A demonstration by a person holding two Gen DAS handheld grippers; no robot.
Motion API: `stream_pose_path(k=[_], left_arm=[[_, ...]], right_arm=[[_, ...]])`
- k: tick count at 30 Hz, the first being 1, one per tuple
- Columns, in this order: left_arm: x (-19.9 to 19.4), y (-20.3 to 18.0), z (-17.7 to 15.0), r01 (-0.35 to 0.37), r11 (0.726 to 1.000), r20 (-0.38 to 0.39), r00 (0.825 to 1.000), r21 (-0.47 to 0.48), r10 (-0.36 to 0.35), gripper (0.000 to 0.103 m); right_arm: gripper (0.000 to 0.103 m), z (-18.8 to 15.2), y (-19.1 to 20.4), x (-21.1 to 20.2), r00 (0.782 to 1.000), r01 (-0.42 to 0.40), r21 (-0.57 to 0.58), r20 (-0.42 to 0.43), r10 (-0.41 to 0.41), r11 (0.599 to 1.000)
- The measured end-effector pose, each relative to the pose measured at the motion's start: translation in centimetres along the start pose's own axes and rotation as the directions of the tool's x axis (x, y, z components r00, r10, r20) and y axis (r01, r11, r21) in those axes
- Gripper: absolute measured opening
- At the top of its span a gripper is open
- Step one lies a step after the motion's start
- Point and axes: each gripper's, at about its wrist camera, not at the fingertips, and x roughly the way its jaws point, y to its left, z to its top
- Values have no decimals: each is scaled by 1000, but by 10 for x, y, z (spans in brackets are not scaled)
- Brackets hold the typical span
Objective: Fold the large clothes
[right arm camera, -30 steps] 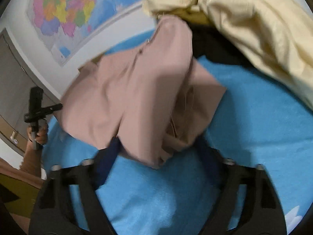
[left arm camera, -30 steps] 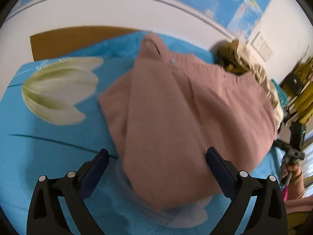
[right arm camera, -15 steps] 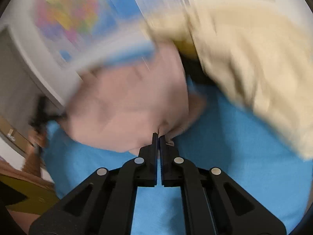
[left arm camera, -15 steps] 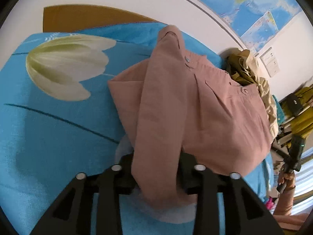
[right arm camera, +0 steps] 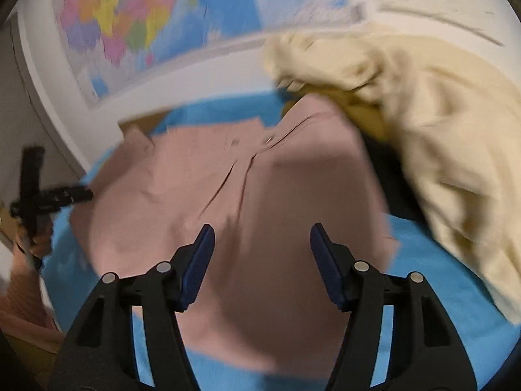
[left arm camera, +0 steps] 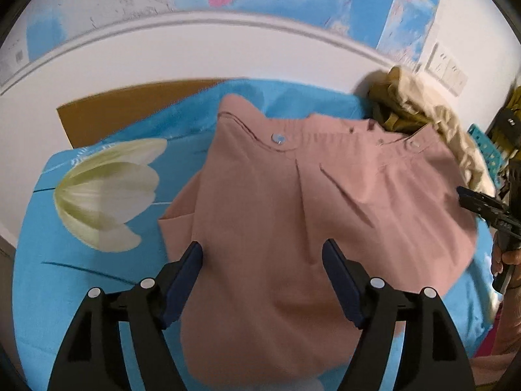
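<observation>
From my left gripper (left arm camera: pixel 262 260) I look down on the pink trousers (left arm camera: pixel 312 215), which lie folded on the blue bedspread (left arm camera: pixel 65 286) and fill the centre of the view; the jaws stand wide, one finger either side of the cloth's near part, gripping nothing. This view is sharp enough to show a pale button (left arm camera: pixel 278 137) on the waistband at 12 o'clock, and a white tulip print (left arm camera: pixel 107 192) on the spread at 9 o'clock, neither of which I can make out on the other side. At 3 o'clock the right-hand tool pokes into frame.

My right gripper (right arm camera: pixel 262 252) is likewise spread wide over the trousers (right arm camera: pixel 260 228), holding nothing, though the picture is blurred. What it adds is the cream garment (right arm camera: pixel 439 123) heaped from 1 to 4 o'clock, its edge just beside the waistband, and the coloured wall map (right arm camera: pixel 130 22) at 11 o'clock. The left-hand tool shows at 9 o'clock.
</observation>
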Motion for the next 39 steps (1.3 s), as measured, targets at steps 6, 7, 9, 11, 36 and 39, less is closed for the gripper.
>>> stream_pose_path(k=[6, 7, 9, 11, 36, 39], left_arm=[[28, 7, 6, -59, 998, -37, 998, -31, 58, 46], [31, 9, 10, -70, 997, -38, 997, -44, 68, 35], [31, 12, 18, -70, 995, -24, 997, -66, 68, 26], [29, 15, 25, -65, 994, -2, 998, -83, 65, 22], [24, -26, 17, -204, 978, 70, 977, 52, 200, 61], [37, -15, 19, -200, 980, 29, 980, 21, 199, 62]], right_arm=[[3, 18, 7, 33, 999, 21, -34, -25, -22, 999], [3, 23, 6, 31, 1000, 21, -36, -10, -22, 999], [3, 33, 4, 19, 999, 18, -19, 48, -17, 1000], [3, 37, 1, 10, 995, 30, -10, 96, -29, 1000], [32, 28, 14, 52, 999, -40, -24, -26, 40, 999], [32, 34, 7, 62, 998, -55, 14, -40, 56, 998]])
